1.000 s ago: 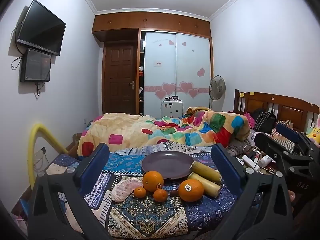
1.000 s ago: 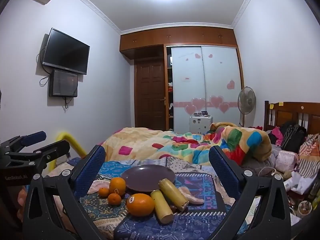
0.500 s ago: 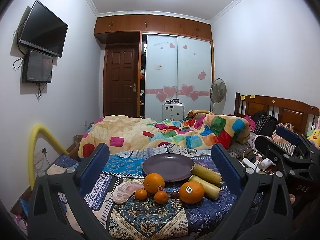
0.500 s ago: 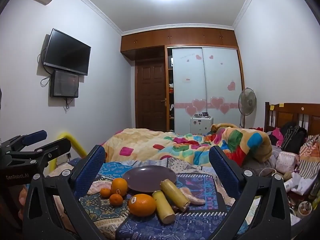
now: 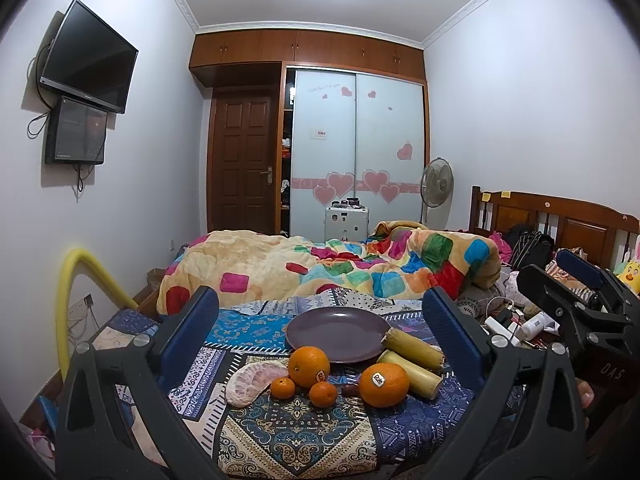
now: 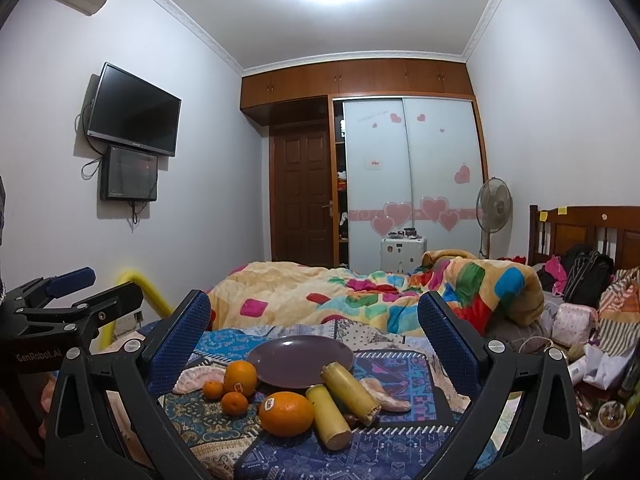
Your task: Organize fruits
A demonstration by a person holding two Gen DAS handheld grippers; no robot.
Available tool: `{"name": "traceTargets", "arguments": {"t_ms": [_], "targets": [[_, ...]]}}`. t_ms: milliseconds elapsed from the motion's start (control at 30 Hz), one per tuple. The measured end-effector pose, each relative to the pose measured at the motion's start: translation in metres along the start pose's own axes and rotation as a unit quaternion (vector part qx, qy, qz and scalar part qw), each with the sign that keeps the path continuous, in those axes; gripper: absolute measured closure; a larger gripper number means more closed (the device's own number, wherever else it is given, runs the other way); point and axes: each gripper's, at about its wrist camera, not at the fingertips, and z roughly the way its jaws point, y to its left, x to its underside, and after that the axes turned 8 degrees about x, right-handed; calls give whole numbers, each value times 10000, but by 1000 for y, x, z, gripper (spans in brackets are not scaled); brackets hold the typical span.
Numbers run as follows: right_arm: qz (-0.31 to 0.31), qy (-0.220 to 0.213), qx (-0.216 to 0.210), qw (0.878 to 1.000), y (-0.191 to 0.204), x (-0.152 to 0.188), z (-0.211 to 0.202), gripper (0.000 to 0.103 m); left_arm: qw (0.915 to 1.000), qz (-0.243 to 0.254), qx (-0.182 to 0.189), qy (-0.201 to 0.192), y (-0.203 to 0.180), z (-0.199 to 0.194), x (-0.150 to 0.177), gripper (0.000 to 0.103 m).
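Both views tilted up slightly; left tongs [image 5: 320,332], right tongs [image 6: 314,328] wide, empty.

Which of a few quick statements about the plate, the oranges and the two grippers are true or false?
1. The purple plate holds no fruit. True.
2. Both grippers are shut on oranges. False: the left gripper and right gripper are open and hold nothing.
3. Two large oranges carry stickers. True: one by the plate, one nearer.
4. The yellow stalk pieces stand upright. False: they lie flat on the patterned cloth.
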Motion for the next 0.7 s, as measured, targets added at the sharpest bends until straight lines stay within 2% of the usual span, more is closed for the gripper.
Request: {"name": "traceTargets", "arguments": {"t_ms": [700], "targets": [[24,-8,-56,10000,2,-1,1,0,10000,-18,30,3,1,-1,3,0]]}}
